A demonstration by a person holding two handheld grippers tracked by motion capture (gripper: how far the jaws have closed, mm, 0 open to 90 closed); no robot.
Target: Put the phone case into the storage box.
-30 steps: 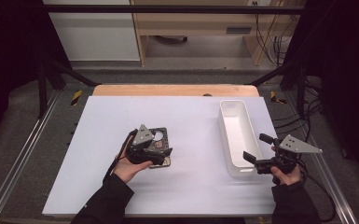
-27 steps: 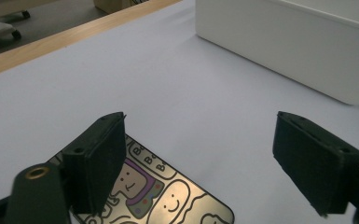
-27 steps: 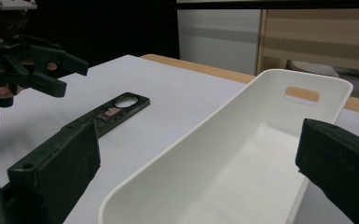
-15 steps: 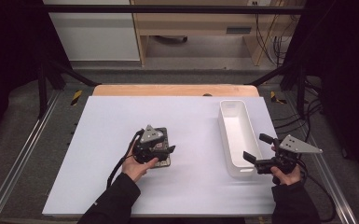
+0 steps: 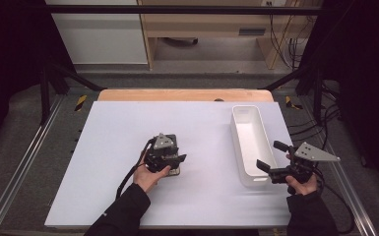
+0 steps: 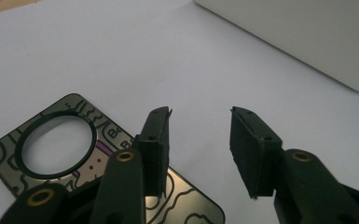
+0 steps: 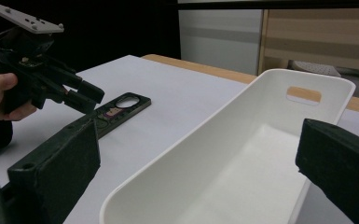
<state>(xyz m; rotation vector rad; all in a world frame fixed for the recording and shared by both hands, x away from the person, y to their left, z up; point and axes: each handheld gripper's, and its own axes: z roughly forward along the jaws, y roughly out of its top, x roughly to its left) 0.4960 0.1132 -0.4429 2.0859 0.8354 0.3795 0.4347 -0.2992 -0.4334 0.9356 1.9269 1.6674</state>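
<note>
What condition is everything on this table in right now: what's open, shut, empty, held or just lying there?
Left gripper: jaws have just been closing, not yet gripping; one over the card's edge.
Card: flat on the table, not lifted.
Right gripper: open wide, straddling the tray's near end.
Tray: upright, empty.
Table: covered by a white sheet.

The left gripper point(image 5: 170, 160) sits left of centre in the high view, held from below by the left hand point(image 5: 147, 176), its dark sleeve running to the bottom edge. Its jaws have just been closing; a gap remains between the pads point(image 6: 155, 149). The right gripper point(image 5: 270, 160) sits at lower right, jaws spread wide, pointing left, gripped by the right hand point(image 5: 302, 184).
</note>
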